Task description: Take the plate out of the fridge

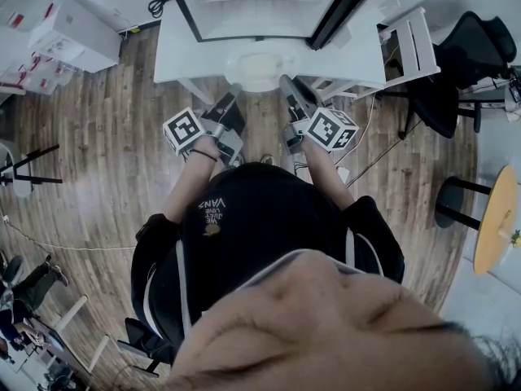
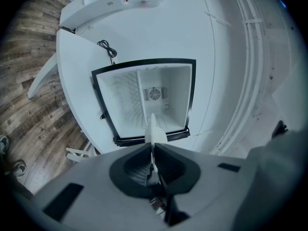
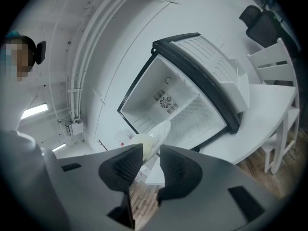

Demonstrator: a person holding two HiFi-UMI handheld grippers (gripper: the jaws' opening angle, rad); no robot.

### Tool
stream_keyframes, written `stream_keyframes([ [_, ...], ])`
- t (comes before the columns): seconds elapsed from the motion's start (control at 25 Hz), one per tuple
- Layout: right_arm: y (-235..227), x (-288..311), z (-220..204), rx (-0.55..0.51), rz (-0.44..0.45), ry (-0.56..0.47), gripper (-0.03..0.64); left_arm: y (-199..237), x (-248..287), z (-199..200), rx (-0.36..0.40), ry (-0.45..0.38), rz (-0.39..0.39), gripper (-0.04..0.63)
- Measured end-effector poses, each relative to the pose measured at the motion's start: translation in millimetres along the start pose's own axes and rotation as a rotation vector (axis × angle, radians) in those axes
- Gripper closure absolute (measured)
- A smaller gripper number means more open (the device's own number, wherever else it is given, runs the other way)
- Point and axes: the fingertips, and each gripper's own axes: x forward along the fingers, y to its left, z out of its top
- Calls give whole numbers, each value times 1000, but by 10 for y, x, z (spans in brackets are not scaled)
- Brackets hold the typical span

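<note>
The white plate (image 1: 256, 69) is outside the open mini fridge (image 1: 244, 10), just at its 6 o'clock. The left gripper (image 1: 234, 92) is clamped nearly closed on the thin rim at the plate's 8 o'clock. The right gripper (image 1: 286, 86), its jaws wider apart, grips the rim at 4 o'clock.

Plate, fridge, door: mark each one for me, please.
plate (image 1: 257, 69), head view, on the middle of its face.
fridge (image 2: 169, 88), left gripper view, on the back wall inside.
door (image 3: 216, 76), right gripper view, on its inner lining.
</note>
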Motion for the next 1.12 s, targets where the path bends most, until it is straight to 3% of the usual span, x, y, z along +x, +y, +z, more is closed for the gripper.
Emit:
stream_keyframes([
  [1.12,99,-172,-169,-6,-31,-7,502,20,-191,-111,0,30,-4,565],
])
